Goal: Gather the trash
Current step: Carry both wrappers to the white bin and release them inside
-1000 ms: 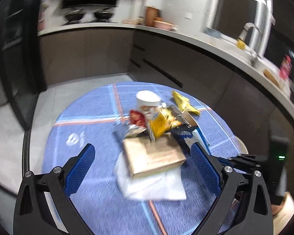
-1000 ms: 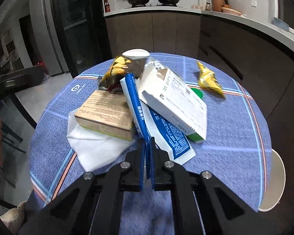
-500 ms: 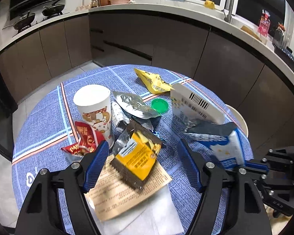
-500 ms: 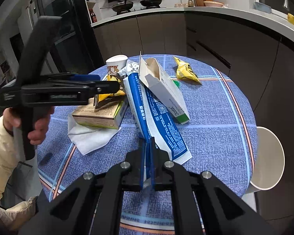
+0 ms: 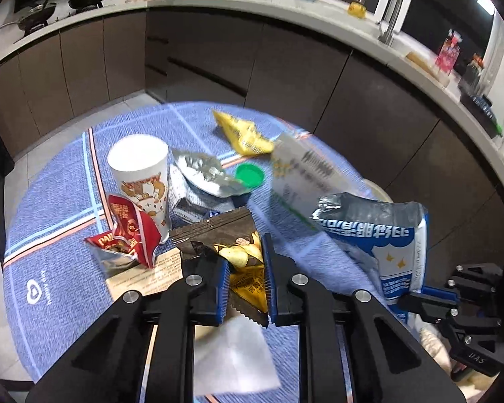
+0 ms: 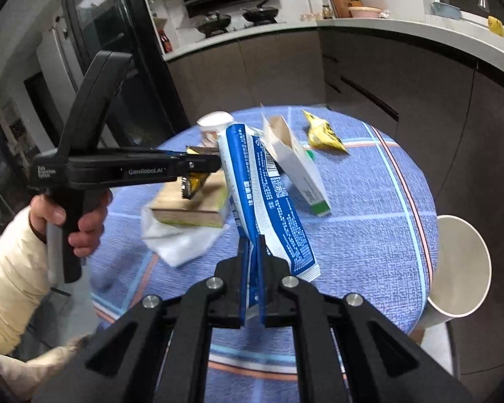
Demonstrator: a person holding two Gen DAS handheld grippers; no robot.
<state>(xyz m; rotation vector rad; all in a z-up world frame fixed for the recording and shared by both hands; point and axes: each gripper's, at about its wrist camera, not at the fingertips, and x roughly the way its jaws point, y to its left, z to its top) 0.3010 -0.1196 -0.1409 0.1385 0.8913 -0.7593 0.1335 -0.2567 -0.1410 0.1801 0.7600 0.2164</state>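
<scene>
Two grips engaged: left gripper (image 5: 245, 278) jaws clamped on chip bag (image 5: 232, 245), lower centre; right gripper (image 6: 252, 262) jaws pinching blue bag (image 6: 262, 194), long axis upward, open mouth just right of chip bag. Likely next: insert rightward.

White box (image 5: 302, 174) motion-blurred, napkin (image 5: 232, 356) partly hidden behind left hand-held gripper (image 5: 245, 288)

One paper cup (image 5: 141, 174), two boxes (image 6: 299, 164) (image 6: 191, 205), one green cap (image 5: 249, 174), five snack bags (image 5: 243, 132) (image 5: 127, 235) (image 5: 242, 258) (image 5: 376, 238) (image 5: 205, 174).
</scene>
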